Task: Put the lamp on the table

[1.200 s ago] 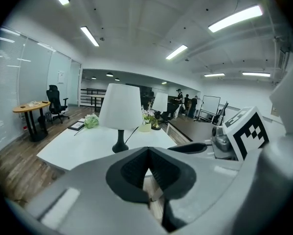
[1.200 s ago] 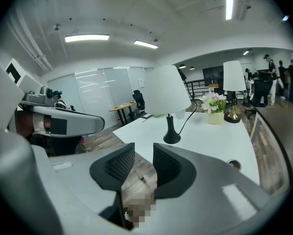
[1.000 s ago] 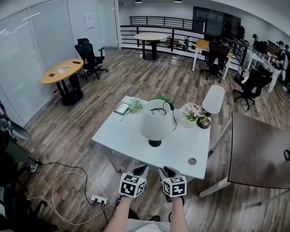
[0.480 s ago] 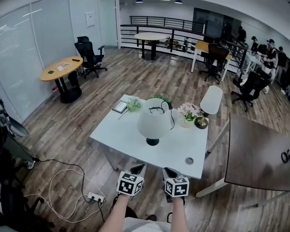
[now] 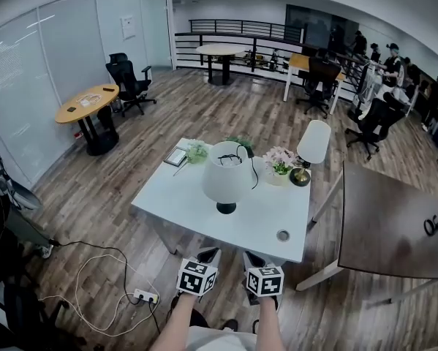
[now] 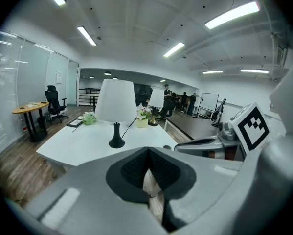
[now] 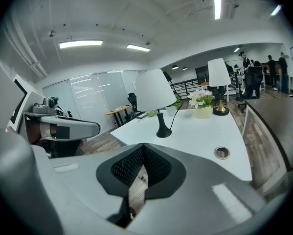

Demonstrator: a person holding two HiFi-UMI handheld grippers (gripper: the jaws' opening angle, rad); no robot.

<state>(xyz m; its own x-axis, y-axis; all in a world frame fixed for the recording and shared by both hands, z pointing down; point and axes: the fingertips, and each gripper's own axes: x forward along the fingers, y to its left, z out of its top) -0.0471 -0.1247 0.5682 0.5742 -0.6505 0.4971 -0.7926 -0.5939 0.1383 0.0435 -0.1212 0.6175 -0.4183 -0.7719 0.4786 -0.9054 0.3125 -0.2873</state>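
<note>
A lamp with a white shade, a black base and a black cord stands upright in the middle of the white table. It also shows in the left gripper view as the lamp and in the right gripper view as the lamp. My left gripper and right gripper hang side by side just short of the table's near edge, well apart from the lamp. The left gripper and the right gripper are both shut with nothing between the pads.
On the table's far side stand a second white-shaded lamp, a flower pot, a green plant and a framed card. A cable hole is near the front right corner. A dark table lies at right; a power strip lies on the floor.
Both grippers stay shut and side by side. The head view has drifted, so the table and lamp sit slightly farther left and higher in it.
</note>
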